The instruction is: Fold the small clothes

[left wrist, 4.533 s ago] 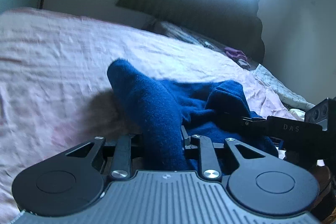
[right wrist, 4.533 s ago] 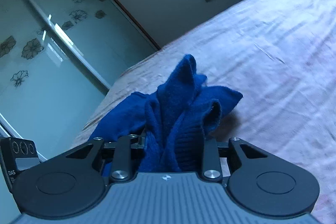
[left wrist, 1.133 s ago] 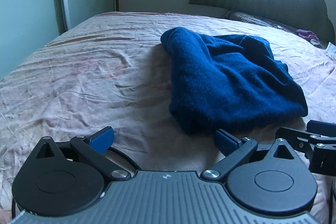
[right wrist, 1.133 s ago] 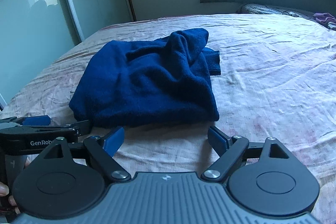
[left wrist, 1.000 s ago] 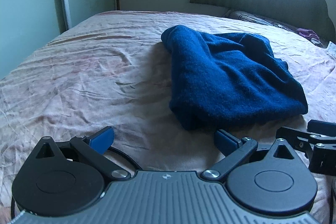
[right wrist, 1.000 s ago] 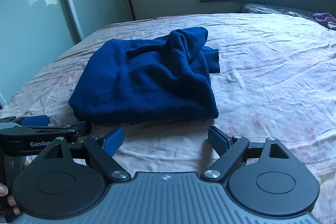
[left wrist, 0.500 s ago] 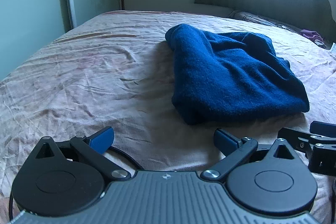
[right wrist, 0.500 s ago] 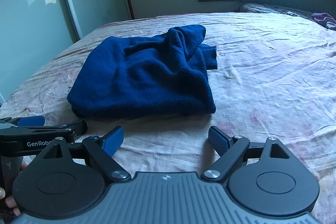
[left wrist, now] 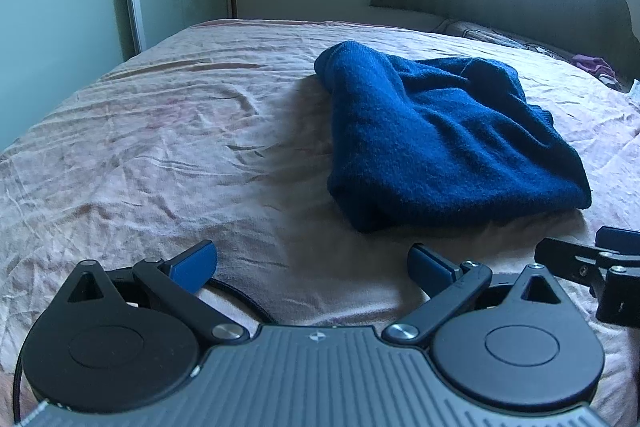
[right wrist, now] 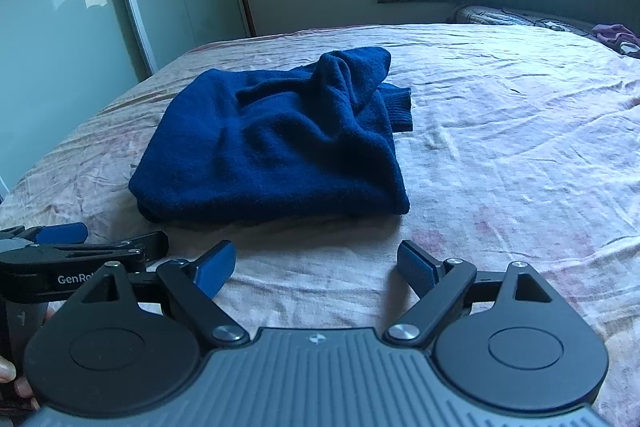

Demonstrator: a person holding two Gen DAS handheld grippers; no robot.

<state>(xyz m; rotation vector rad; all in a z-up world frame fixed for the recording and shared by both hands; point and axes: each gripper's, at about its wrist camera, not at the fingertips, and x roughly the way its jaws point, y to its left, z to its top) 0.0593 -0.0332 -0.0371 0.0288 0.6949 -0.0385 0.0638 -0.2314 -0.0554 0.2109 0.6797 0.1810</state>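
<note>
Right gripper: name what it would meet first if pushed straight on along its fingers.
Likely the wrinkled pink bedsheet just ahead of the open right gripper; the folded dark blue knit sweater lies beyond, though depth is unclear.

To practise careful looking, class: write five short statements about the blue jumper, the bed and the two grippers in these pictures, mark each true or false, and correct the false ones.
1. The blue jumper lies in a folded bundle on the pink sheet. True.
2. The right gripper is clamped on the jumper. False: its jaws stand open and empty, short of the near edge.
3. The left gripper is open with nothing between its fingers. True.
4. A ribbed cuff sticks out on the jumper's far right side. True.
5. The jumper hangs over the edge of the bed. False: it rests wholly on the sheet.
</note>
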